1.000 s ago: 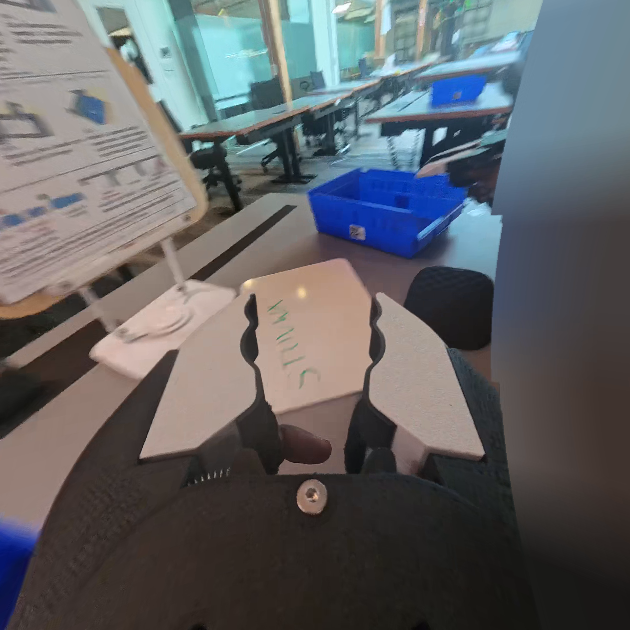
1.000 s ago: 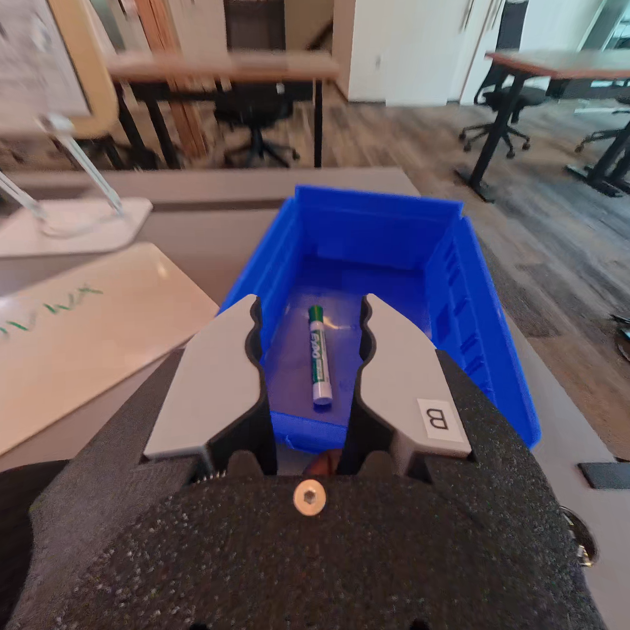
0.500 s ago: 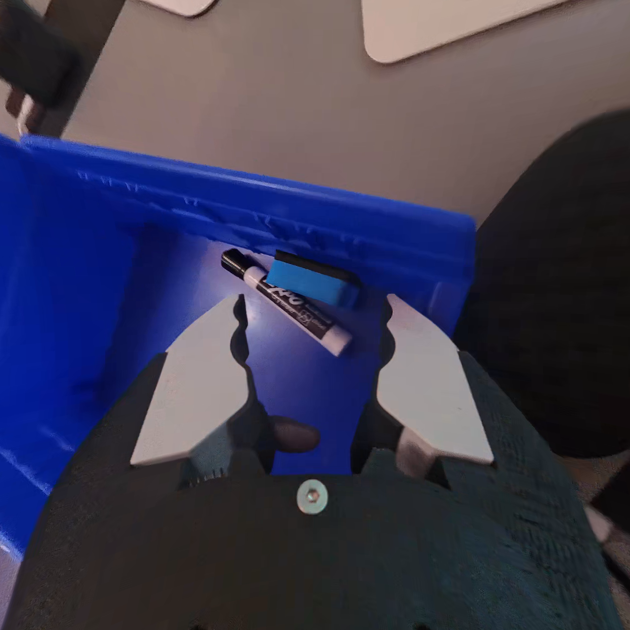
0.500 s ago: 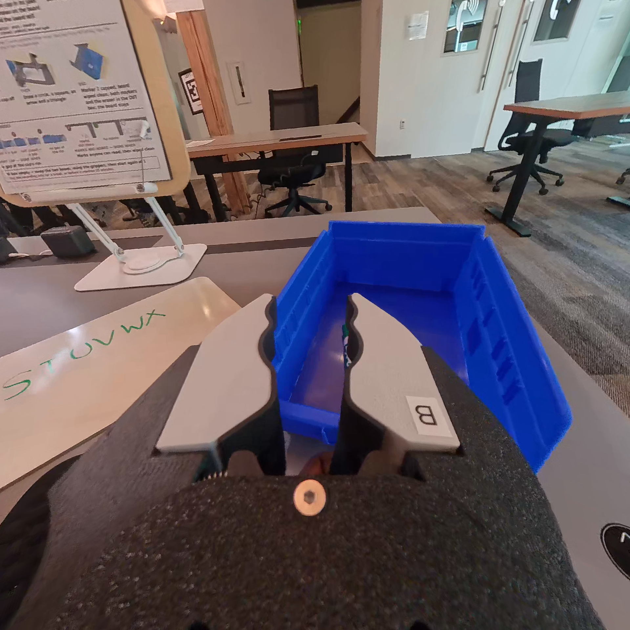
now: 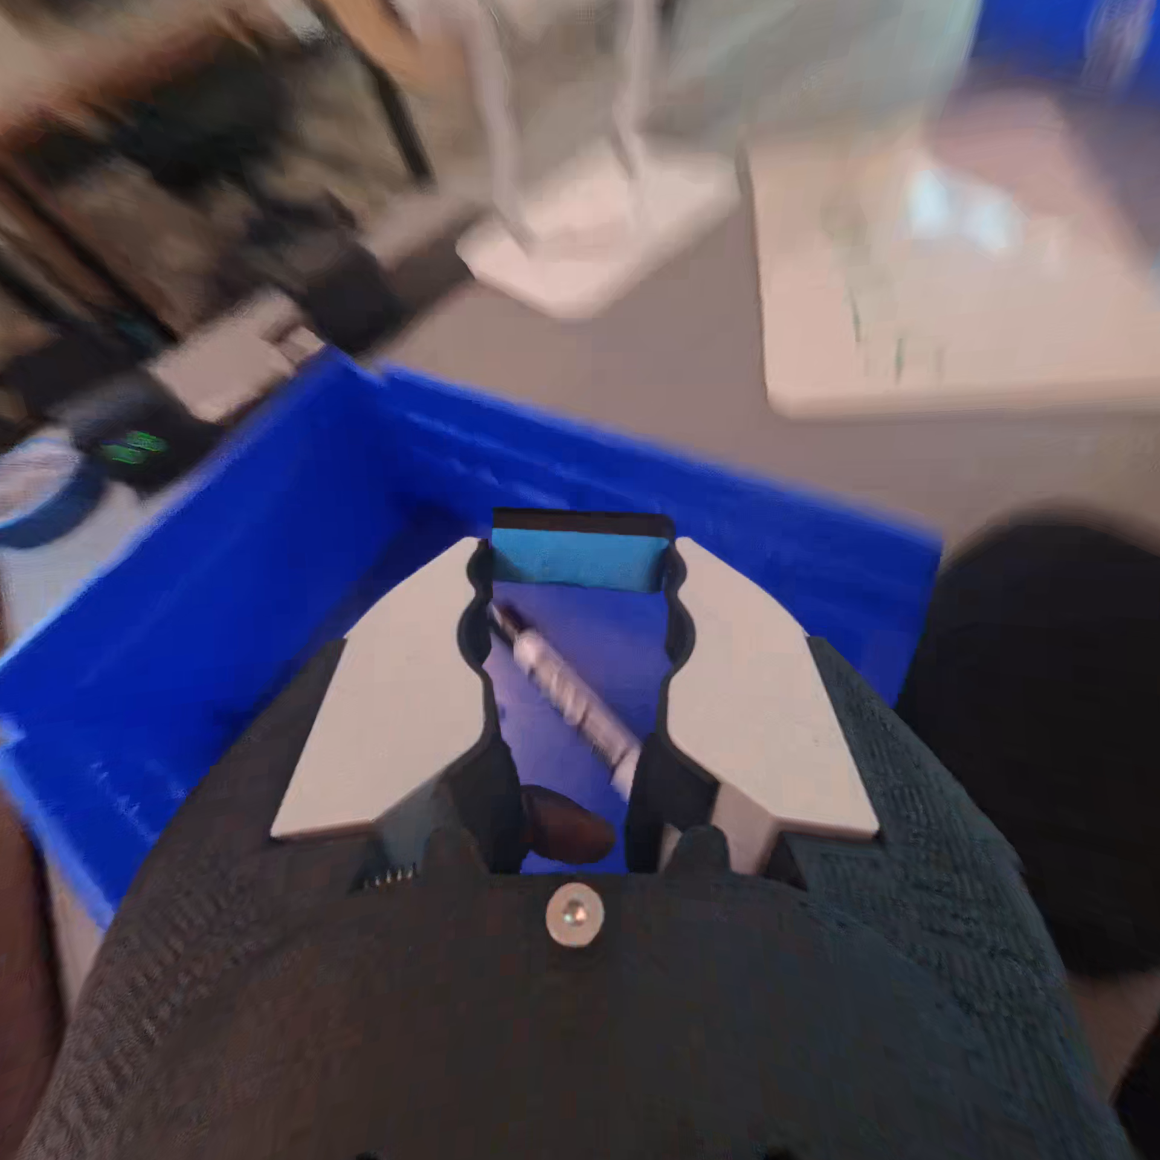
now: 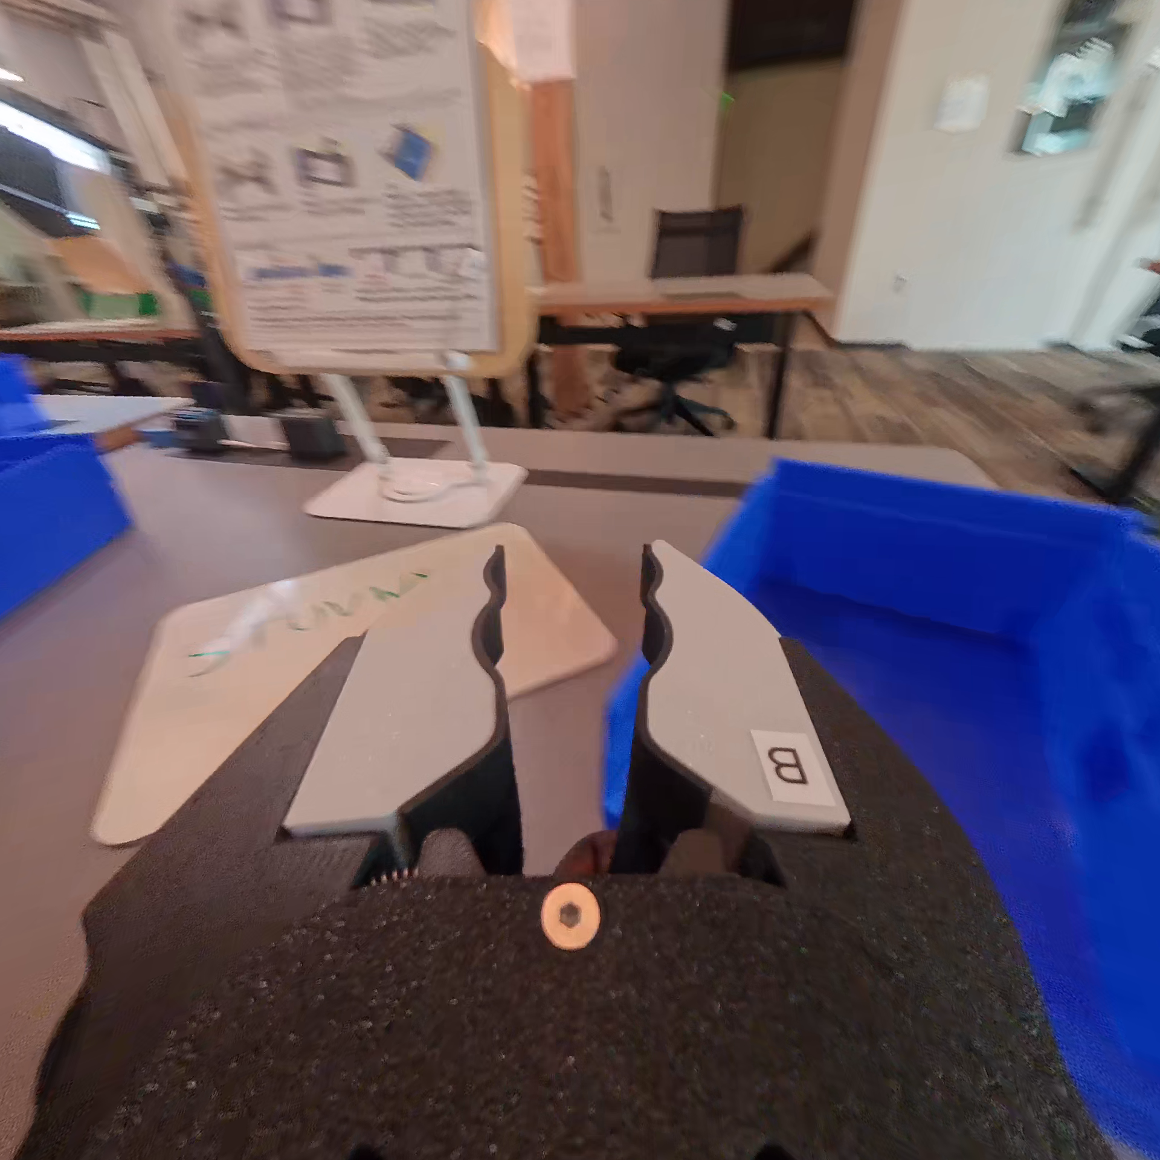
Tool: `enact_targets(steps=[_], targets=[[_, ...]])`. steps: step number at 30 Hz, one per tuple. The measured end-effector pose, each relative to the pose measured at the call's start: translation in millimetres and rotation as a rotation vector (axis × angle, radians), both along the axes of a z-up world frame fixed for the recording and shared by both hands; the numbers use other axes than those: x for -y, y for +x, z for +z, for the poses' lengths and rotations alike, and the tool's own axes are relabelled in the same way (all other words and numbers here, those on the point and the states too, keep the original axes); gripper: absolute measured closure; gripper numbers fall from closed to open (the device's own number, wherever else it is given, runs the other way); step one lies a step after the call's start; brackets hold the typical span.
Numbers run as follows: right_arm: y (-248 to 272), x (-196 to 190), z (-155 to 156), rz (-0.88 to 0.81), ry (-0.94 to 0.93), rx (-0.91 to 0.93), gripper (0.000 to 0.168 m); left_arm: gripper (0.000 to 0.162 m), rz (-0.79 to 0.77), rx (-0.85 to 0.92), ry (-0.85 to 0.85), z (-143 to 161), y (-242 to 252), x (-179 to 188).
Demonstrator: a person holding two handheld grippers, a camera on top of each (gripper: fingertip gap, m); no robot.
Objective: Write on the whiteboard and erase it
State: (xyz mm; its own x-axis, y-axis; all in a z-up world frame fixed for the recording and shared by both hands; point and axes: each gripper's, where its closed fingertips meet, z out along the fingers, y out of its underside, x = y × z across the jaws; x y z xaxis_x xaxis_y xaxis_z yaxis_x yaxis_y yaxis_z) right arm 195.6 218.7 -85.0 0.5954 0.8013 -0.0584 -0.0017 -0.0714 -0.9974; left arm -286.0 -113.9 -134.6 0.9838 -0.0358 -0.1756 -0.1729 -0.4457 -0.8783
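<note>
The left gripper (image 5: 576, 558), black-bodied with pale grey finger plates, pinches a small rectangular eraser (image 5: 576, 557) with a light-blue foam body and a black felt face between its fingertips (image 5: 467, 552), the eraser lying crosswise and touching both pads. It is held above the inside of a bright blue plastic bin (image 5: 251, 565), near that bin's far wall. Below the eraser, on the bin's floor, lies a slim marker with a white barrel and dark cap (image 5: 565, 690), slanted and partly hidden behind the left gripper's right finger. Beyond the bin's far wall, on the grey tabletop (image 5: 628, 376), sits the flat white whiteboard with rounded corners (image 5: 941, 282), badly blurred in the left wrist view, with faint green marks on it. The right gripper (image 6: 571, 565), of the same build and with a small white sticker on its right finger plate, has its jaws spread apart with nothing between them. It hangs over the grey tabletop (image 6: 220, 533), between the whiteboard (image 6: 207, 690) and a second bright blue plastic bin (image 6: 941, 596), whose contents cannot be seen. The whiteboard lies flat just beside this bin, on the bin's left in the right wrist view, with green handwriting across its surface. Past the whiteboard stands a white flat-based stand (image 6: 420, 489) with two thin legs, holding upright a printed instruction sheet on a light wooden board (image 6: 351, 188). A further blue bin (image 6: 44, 477) sits well apart from the whiteboard at the left edge of the right wrist view.
</note>
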Motion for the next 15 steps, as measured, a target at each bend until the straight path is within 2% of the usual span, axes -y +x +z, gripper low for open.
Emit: enact_targets(steps=[2,4,6,8,10,13,15], targets=[[-36.7,27.9,13.9,0.161,0.083,-0.065,0.12,0.109,0.067,0.202,0.387,61.5,9.4,4.3],[-75.8,64.2,34.4,0.315,0.173,-0.199,0.117,0.109,-0.015,0.439,0.792,116.8,40.4,12.1],[-113.3,110.2,58.6,0.499,0.19,-0.42,0.114,0.109,-0.11,0.655,1.079,143.9,73.0,14.3],[-146.6,156.8,77.0,0.7,0.096,-0.655,0.11,0.109,-0.233,0.863,1.228,150.6,107.5,2.5],[-181.5,194.4,83.7,0.867,-0.045,-0.77,0.101,0.109,-0.328,1.059,1.291,150.1,136.4,-18.7],[-230.6,233.2,81.2,1.006,-0.198,-0.734,0.092,0.109,-0.431,1.218,1.334,150.2,170.5,-48.3],[-247.1,246.2,81.9,1.02,-0.207,-0.701,0.093,0.109,-0.461,1.252,1.322,148.4,187.9,-63.8]])
